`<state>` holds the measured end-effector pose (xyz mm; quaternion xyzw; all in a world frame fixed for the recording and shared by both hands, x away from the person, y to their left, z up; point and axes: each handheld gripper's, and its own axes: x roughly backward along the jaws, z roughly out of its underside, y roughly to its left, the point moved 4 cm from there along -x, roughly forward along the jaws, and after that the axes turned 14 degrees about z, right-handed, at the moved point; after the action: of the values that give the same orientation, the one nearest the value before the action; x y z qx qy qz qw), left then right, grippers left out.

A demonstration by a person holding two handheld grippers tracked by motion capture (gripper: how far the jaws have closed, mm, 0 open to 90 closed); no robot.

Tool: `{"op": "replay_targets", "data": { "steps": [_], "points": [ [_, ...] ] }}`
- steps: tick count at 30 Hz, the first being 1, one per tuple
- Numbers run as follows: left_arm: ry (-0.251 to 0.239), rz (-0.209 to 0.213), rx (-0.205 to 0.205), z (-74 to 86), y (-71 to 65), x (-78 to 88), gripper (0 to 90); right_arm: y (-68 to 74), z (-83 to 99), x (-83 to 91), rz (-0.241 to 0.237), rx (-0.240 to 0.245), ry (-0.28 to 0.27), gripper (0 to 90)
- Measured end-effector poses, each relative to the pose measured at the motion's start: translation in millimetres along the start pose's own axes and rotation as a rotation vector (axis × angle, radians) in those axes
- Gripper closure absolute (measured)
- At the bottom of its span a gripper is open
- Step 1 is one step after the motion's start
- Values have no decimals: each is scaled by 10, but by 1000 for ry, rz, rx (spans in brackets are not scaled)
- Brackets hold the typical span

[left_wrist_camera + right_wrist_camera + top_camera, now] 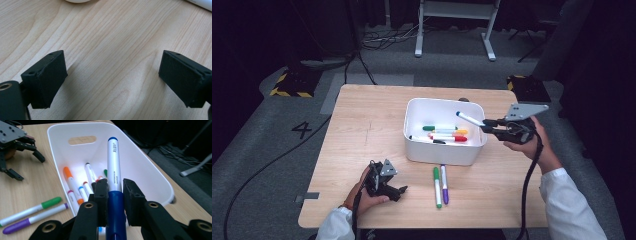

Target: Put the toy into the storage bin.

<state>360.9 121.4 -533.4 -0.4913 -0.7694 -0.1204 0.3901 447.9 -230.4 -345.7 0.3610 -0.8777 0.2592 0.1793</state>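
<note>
My right gripper is shut on a blue marker, held above the right rim of the white bin with its tip pointing over the bin. In the right gripper view the blue marker stands clamped between the jaws of the right gripper, over the bin. Several markers lie inside the bin. A green marker and a purple marker lie on the table in front of it. My left gripper rests open on the table at the front left; nothing is between the jaws of the left gripper.
The wooden table stands on grey carpet. Cables run across the floor at the left. A white frame's legs stand behind the table, and dark equipment stands at the far right.
</note>
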Motion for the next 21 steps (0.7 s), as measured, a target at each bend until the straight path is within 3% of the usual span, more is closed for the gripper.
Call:
{"op": "replay_targets", "data": {
  "steps": [11,21],
  "points": [
    [-1,0,0,0,0,-1,81,272,-229,-519,-115,56,69,750],
    [-1,1,1,0,-1,-1,81,457,-203,-850,-202,128,208,750]
  ]
}}
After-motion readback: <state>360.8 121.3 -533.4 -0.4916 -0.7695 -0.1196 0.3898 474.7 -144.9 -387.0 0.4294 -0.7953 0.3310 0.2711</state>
